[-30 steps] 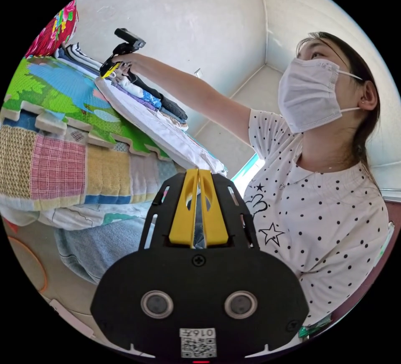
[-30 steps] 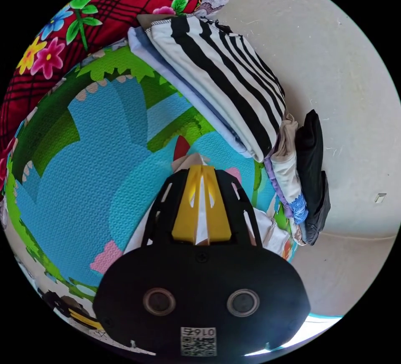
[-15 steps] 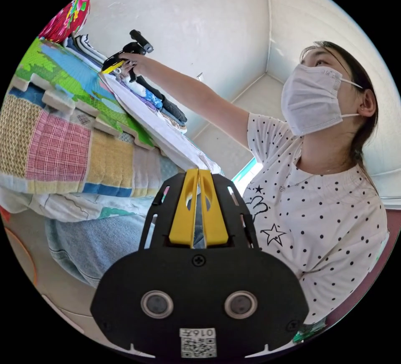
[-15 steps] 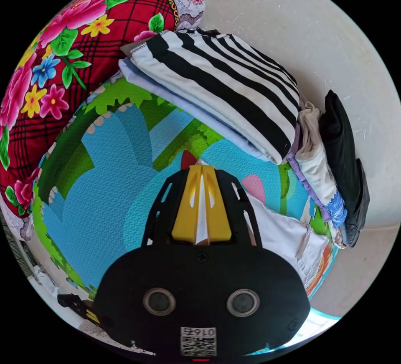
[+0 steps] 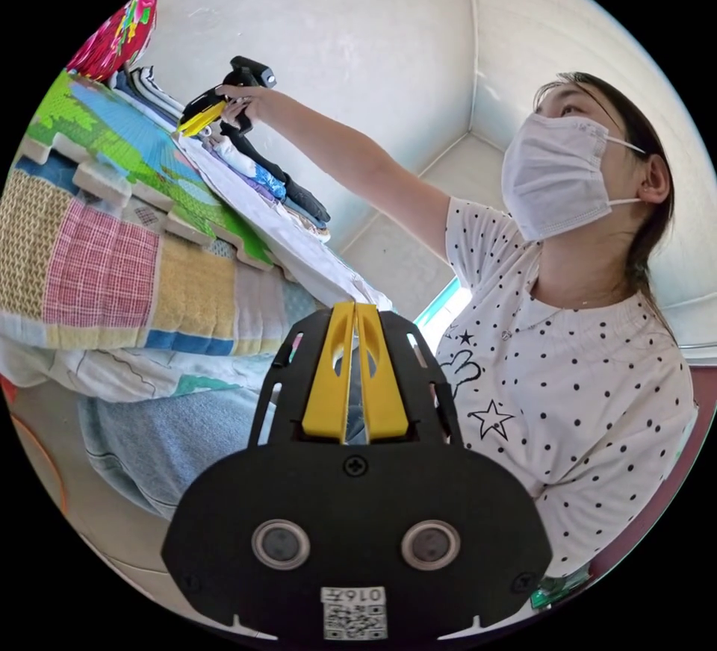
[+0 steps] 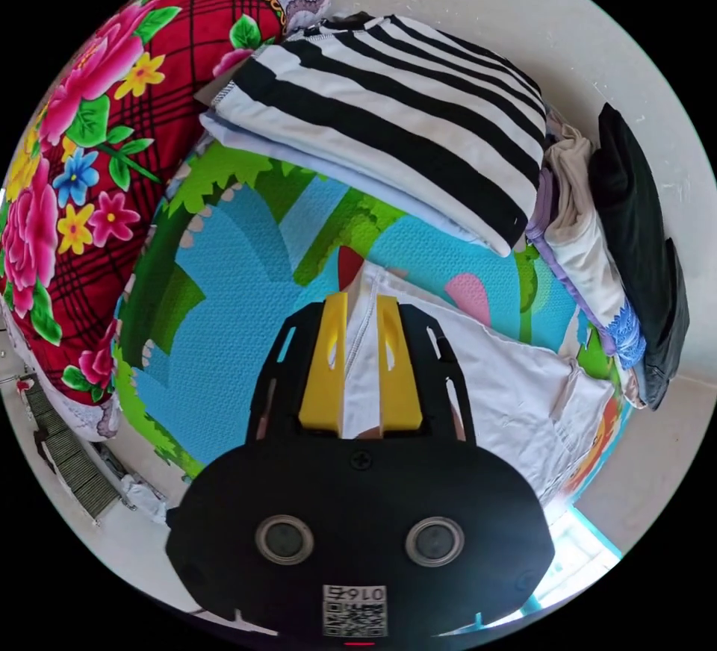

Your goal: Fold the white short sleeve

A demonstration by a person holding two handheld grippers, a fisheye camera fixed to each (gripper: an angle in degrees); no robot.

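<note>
Broadly, a bright foam play mat (image 6: 224, 293) with green and blue shapes covers the bed, a red floral quilt (image 6: 82, 181) rolled up at its nine o'clock edge in the right gripper view. At twelve o'clock on the mat sits a folded black-and-white striped shirt (image 6: 403, 128), with a stack of other folded clothes (image 6: 620, 255) against the wall at three o'clock. The white short sleeve (image 6: 508, 390) lies spread on the mat from the centre toward four o'clock, its far edge running between the jaws of the right gripper (image 6: 362, 307); those jaws stand apart, the fabric loose between them rather than pinched. In the left gripper view the garment (image 5: 261, 210) stretches as a long white band from ten o'clock toward the centre, where the left gripper (image 5: 355, 311) has its jaws drawn together, seemingly on the near edge, though the contact itself is hidden. The person's outstretched hand (image 5: 243, 102) carries the right gripper (image 5: 198, 117) at ten o'clock. By the look of it the laying-out step is ending, with the far edge let go; the next move likely calls for freeing the near edge and regrasping a side to start the first fold. Each gripper body bears a small code sticker, its writing too small to read.
</note>
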